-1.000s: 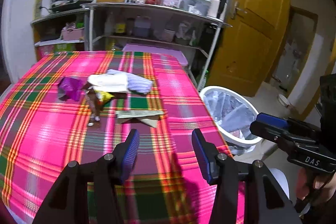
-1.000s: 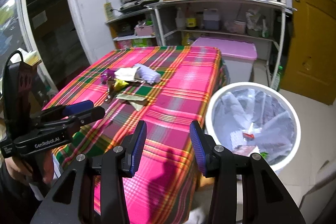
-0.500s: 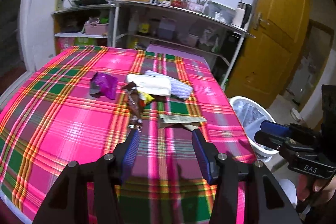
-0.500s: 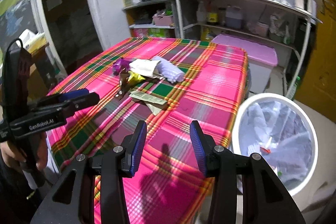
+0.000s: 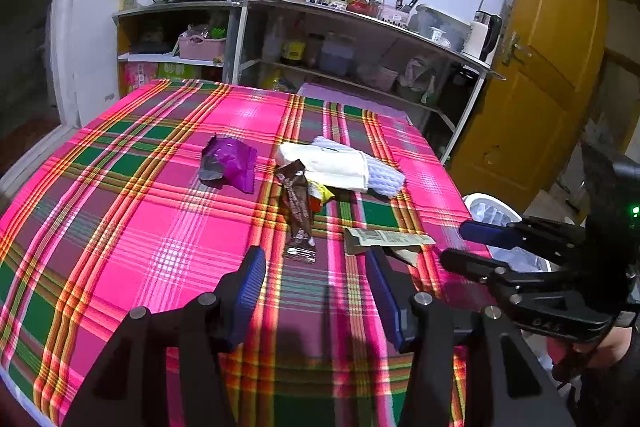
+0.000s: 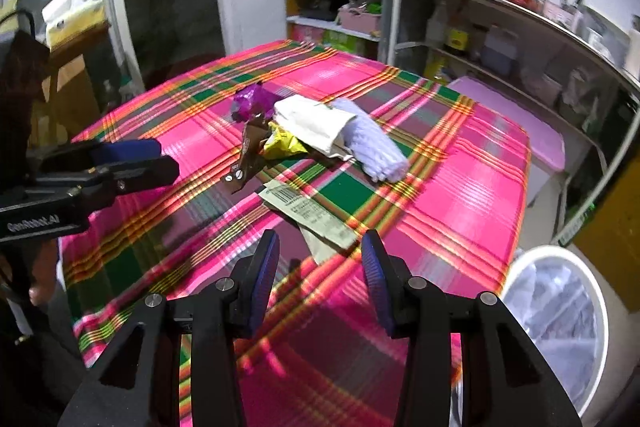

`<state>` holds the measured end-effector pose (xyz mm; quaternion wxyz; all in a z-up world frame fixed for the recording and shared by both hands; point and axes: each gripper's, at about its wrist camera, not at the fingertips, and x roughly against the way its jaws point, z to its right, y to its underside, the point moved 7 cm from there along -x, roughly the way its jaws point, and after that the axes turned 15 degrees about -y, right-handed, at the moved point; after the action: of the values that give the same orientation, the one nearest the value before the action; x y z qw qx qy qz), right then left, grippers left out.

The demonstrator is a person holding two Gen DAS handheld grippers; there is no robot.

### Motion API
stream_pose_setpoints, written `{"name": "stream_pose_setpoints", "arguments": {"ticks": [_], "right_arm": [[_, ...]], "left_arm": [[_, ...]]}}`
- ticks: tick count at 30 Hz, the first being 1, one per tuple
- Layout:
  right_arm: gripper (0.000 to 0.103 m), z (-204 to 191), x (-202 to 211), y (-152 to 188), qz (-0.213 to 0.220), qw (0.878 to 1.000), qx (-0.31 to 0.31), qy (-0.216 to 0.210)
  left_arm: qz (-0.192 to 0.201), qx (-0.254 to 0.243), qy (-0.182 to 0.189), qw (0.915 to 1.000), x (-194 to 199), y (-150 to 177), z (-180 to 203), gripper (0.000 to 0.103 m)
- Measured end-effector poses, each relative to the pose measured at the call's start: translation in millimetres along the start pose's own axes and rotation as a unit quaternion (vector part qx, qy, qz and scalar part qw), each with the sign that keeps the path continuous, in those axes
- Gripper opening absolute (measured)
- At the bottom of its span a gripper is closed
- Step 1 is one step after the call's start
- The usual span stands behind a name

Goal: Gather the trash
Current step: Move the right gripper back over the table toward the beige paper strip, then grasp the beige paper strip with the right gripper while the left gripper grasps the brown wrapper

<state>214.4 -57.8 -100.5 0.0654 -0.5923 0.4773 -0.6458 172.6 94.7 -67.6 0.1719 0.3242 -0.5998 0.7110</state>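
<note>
- Trash lies clustered near the middle of the table (image 5: 120, 211), which is covered in a pink, green and yellow plaid cloth.
- Purple wrapper (image 5: 232, 167) sits at the left of the cluster, slightly apart from the other pieces.
- Brown wrapper (image 5: 298, 211) lies lengthwise toward the near edge; a yellow wrapper (image 6: 284, 145) is tucked against its far end.
- White folded paper (image 5: 332, 167) rests partly over a pale ribbed cloth roll (image 6: 376, 147) – the two are touching.
- Printed paper strip (image 6: 308, 211), barcode visible, lies nearest the grippers with a plain paper piece beneath it.
- Left gripper (image 5: 316, 267) hovers over the near part of the table, jaws apart and holding nothing; the brown wrapper's near end lies just beyond its fingertips.
- Right gripper (image 6: 320, 251) hovers at the table's near right side, jaws apart and holding nothing – the printed paper strip sits just ahead of them.
- White bin (image 6: 516, 279) with a clear liner stands on the floor beside the table's right edge.
- Shelving with bottles, a pot and containers stands behind the table; a yellow door (image 5: 552, 67) is to the right.
</note>
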Motion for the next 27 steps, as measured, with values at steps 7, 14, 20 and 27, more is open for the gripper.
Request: {"name": "stream_pose_setpoints", "arguments": {"ticks": [7,14,20,27], "right_arm": [[0.044,3.5,-34.6,-2.6,-0.044,0.998,0.036,-0.002],[0.040,17.9,-47.5,-3.6,-0.061,0.998,0.012,-0.006],[0.028,25.3,-42.9,-3.8,-0.047,0.999,-0.019,-0.017],[0.019,22.0,-22.8,0.8,-0.017,0.998,-0.049,-0.028]], "left_arm": [[-0.007,0.013,-0.005,0.9999,-14.3,-5.1,-12.9,0.052],[-0.015,0.019,-0.006,0.9997,-27.5,-9.5,-19.4,0.052],[-0.022,0.013,0.002,0.9997,-40.7,-11.4,-9.5,0.052],[-0.049,0.004,-0.002,0.9988,-66.5,-13.5,6.4,0.052]]}}
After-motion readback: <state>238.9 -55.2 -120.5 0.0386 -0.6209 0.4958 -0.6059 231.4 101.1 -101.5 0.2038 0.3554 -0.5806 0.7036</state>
